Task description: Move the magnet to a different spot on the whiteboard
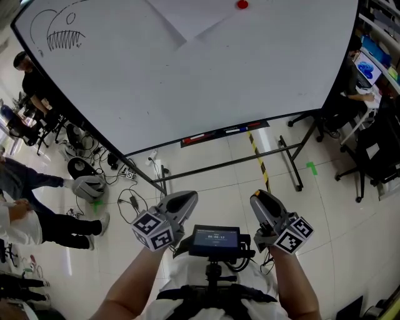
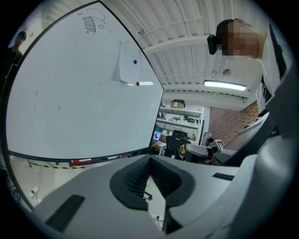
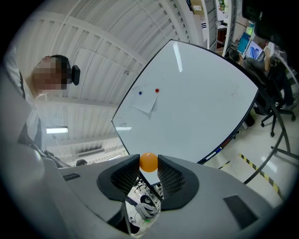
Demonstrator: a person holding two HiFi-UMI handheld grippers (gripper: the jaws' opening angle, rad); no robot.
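The whiteboard [image 1: 206, 81] leans across the upper half of the head view. A red magnet [image 1: 242, 5] sits at its top edge beside a sheet of paper [image 1: 187, 15]. In the right gripper view the red magnet [image 3: 157, 90] and a blue magnet [image 3: 140, 93] pin the paper [image 3: 145, 103]. My right gripper [image 3: 148, 163] is shut on a small round orange magnet [image 3: 148, 161]; it is held low, far from the board [image 1: 259, 199]. My left gripper [image 2: 149, 161] is shut on nothing, also low [image 1: 187, 200].
A pen tray [image 1: 225, 132] with markers runs along the board's lower edge. The board's black stand legs [image 1: 287, 164] spread over the tiled floor. People stand at the left [image 1: 37, 212], with cables on the floor. A person sits at a desk [image 1: 359, 78] at right.
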